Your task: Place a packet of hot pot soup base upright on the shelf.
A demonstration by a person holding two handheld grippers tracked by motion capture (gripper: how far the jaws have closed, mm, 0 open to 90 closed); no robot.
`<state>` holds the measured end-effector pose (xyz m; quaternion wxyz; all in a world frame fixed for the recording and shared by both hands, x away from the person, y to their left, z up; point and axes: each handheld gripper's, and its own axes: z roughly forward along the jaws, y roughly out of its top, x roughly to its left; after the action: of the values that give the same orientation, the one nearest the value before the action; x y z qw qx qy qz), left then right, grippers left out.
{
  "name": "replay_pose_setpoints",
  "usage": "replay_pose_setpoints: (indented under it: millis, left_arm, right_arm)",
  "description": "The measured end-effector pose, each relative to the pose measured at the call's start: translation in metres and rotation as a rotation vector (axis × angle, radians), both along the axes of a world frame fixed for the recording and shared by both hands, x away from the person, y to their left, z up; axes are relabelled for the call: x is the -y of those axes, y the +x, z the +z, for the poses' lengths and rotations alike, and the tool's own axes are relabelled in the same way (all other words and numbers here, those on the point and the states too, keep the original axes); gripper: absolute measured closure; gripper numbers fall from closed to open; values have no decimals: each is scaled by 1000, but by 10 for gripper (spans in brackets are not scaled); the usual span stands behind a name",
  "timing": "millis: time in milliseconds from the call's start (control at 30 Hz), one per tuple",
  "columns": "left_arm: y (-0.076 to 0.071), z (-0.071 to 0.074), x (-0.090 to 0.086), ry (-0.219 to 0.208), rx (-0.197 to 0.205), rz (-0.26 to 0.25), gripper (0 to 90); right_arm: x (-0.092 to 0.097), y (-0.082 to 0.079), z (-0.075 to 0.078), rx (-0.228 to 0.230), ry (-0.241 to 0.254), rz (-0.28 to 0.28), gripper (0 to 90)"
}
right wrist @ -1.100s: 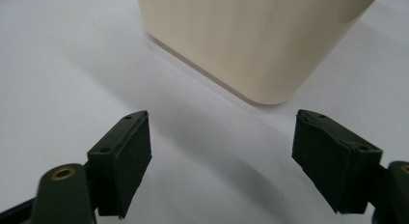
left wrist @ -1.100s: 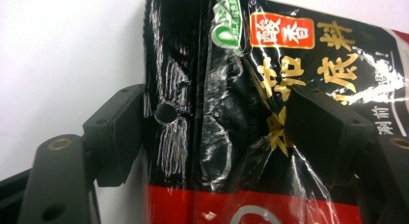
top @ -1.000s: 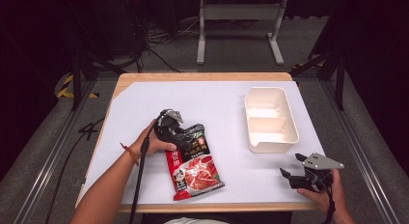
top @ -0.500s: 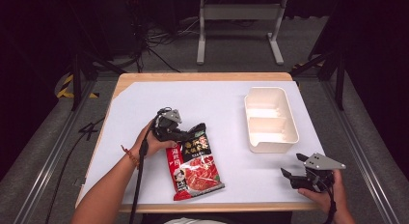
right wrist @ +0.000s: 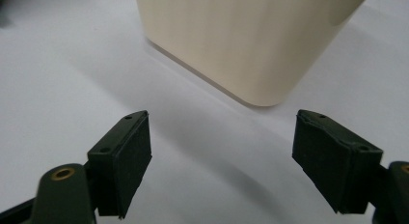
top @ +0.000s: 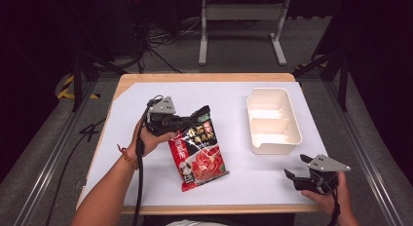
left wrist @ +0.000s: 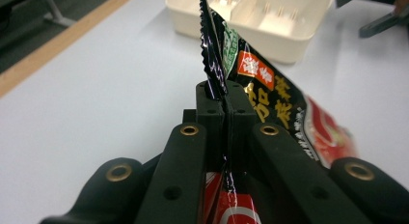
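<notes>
Packet point(left wrist: 270, 96) lower end hidden behind left gripper point(left wrist: 224, 105)

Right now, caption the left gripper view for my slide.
Left gripper clamps the sauce packet by its edge, cream tray beyond.

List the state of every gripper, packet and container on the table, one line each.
Left gripper: shut on the packet's serrated top edge.
Red and black foil food packet: sealed, top end lifted, bottom end on the white table cover.
Right gripper: open, nothing between its jaws.
Cream plastic two-compartment tray: upright, both compartments empty.
</notes>
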<state>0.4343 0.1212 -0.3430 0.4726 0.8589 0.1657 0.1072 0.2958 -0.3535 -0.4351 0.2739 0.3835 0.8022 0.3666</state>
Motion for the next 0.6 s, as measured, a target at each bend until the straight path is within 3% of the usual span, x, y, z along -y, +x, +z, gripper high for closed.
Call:
replay_pose_setpoints:
  millis: [100, 267, 467, 600]
  left_arm:
    - [-6, 15, 2, -30, 28, -13, 875]
    - [-12, 30, 8, -37, 55, -24, 875]
    - [-15, 45, 17, -67, 57, -31, 874]
    - [-11, 52, 25, -118, 31, -36, 872]
  right_arm:
    - [0, 0, 0, 0, 3, -2, 209]
    - [0, 0, 0, 1, 5, -3, 210]
    - [1, 0, 0, -1, 8, 0, 210]
    - [1, 0, -1, -4, 6, -1, 209]
